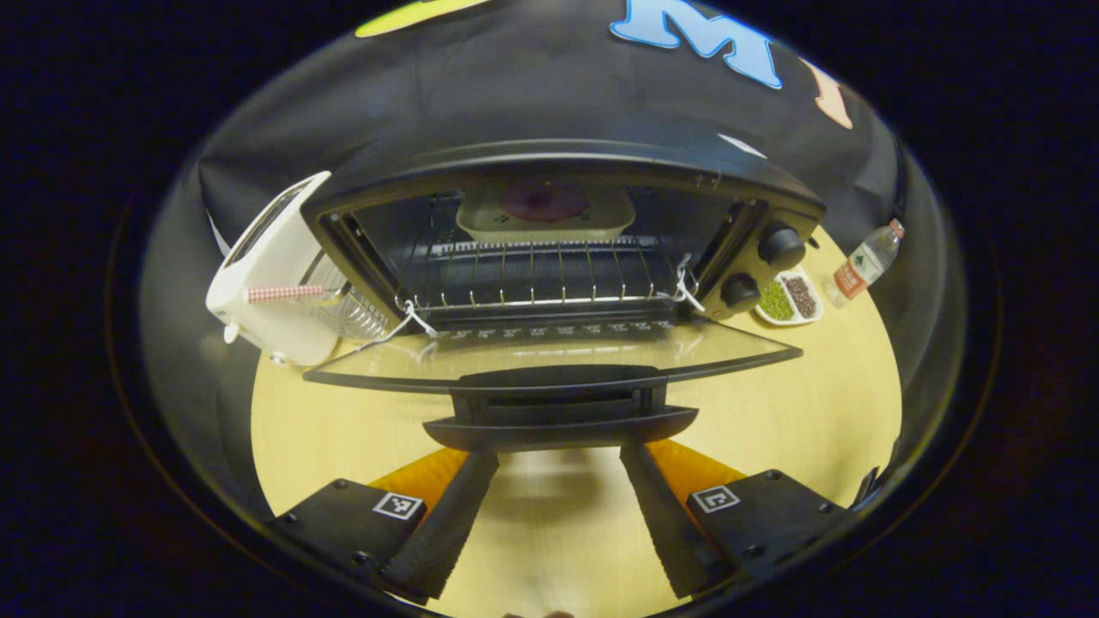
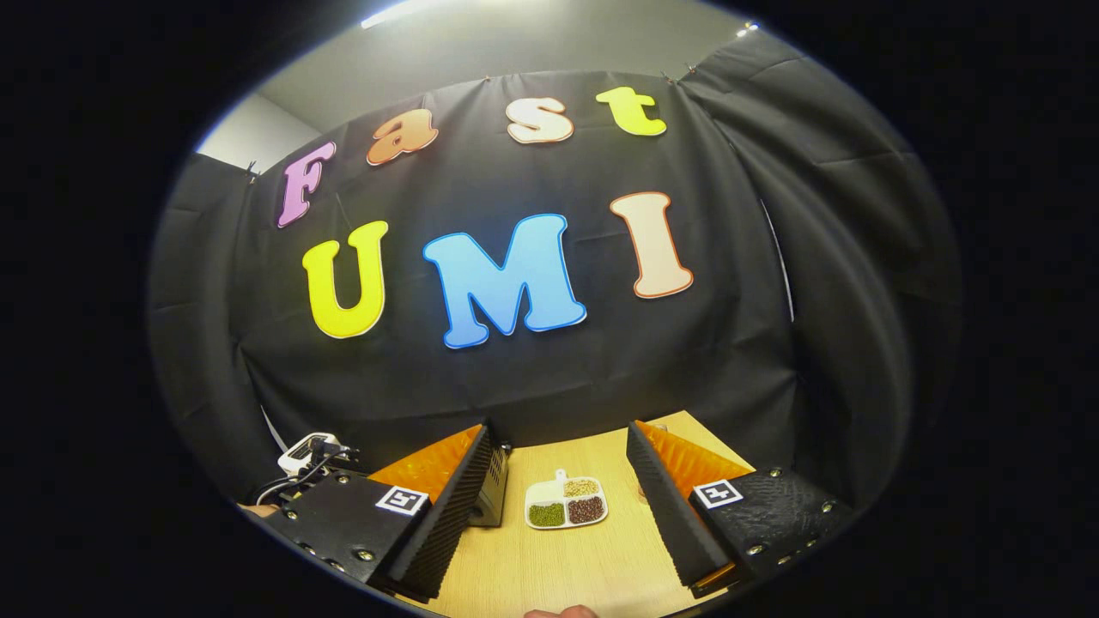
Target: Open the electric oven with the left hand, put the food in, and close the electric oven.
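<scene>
In the left gripper view a black electric oven stands open, its glass door folded down flat toward me. A pale dish of purple food rests deep on the wire rack. My left gripper is open, its fingertips just below the door handle, touching nothing that I can make out. In the right gripper view my right gripper is open and empty, raised above the wooden table. A corner of the oven peeks past its left finger.
A white toaster stands left of the oven. Right of it lie a white divided dish of beans, also visible ahead of the right gripper, and a plastic bottle. Black cloth walls close in the table behind.
</scene>
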Available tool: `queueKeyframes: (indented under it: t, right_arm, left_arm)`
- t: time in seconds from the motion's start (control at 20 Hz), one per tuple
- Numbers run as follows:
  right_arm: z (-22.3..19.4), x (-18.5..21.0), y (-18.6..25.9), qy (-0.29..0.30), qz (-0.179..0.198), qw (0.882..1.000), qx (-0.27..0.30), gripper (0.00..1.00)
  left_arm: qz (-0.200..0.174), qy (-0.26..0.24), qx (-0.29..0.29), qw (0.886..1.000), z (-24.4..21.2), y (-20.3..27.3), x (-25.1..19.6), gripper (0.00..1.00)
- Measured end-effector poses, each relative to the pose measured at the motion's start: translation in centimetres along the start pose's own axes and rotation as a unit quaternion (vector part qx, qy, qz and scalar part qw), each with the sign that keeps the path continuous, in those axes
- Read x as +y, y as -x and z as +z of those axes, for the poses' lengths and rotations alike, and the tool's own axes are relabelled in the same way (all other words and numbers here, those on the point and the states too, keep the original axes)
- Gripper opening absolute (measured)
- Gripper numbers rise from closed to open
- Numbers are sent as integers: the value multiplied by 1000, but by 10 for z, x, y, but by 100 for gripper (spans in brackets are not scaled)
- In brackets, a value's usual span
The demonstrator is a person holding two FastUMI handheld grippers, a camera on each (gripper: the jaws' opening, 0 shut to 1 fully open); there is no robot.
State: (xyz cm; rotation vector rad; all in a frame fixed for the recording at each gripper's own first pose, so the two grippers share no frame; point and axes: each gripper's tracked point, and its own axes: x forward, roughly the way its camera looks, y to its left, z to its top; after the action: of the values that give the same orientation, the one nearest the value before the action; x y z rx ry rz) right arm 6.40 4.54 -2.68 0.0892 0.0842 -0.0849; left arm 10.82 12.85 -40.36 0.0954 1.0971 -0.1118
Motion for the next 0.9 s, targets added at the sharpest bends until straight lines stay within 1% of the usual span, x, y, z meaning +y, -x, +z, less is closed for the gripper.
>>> queueKeyframes:
  t: [0.15, 0.2, 0.25, 0.3, 0.45, 0.5, 0.55, 0.6, 0.65, 0.75, 0.8, 0.85, 0.9]
  right_arm:
    - [-2, 2, -1, 2, 2, 1000, 3, 96]
    - [-2, 3, 0, 4, 2, 1000, 3, 96]
    - [-1, 2, 0, 6, 2, 1000, 2, 96]
    - [-1, 2, 0, 7, 2, 1000, 1, 96]
    - [-1, 3, 1, 10, 1, 1000, 0, 96]
    - [-1, 3, 2, 10, 0, 1000, 0, 96]
    - [-1, 3, 2, 10, 1, 1000, 0, 96]
    - [0, 5, 3, 11, 2, 1000, 0, 96]
    - [0, 6, 4, 14, 3, 1000, -2, 96]
    - [5, 10, 4, 22, 6, 1000, -9, 96]
    - [9, 13, 5, 25, 10, 1000, -14, 96]
    - [13, 17, 6, 28, 14, 999, -19, 96]
    - [18, 20, 6, 30, 18, 999, -25, 97]
  left_arm:
    - [3, 8, -26, 1000, 13, 6, 1, 94]
    - [5, 9, -32, 999, 19, 8, 2, 98]
    - [7, 10, -39, 999, 24, 9, 3, 98]
    - [7, 11, -46, 999, 29, 10, 2, 100]
    - [10, 15, -84, 996, 47, 9, -2, 98]
    - [11, 10, -96, 995, 52, 12, -3, 100]
    - [13, 4, -112, 994, 58, 18, -3, 98]
    - [14, -3, -132, 991, 66, 25, -4, 100]
    - [12, -10, -156, 988, 74, 33, -8, 98]
    - [3, -12, -215, 977, 92, 61, -18, 100]
    - [0, -9, -249, 968, 101, 82, -23, 98]
    - [1, -6, -286, 958, 110, 110, -25, 100]
    - [0, -3, -322, 947, 119, 137, -29, 98]
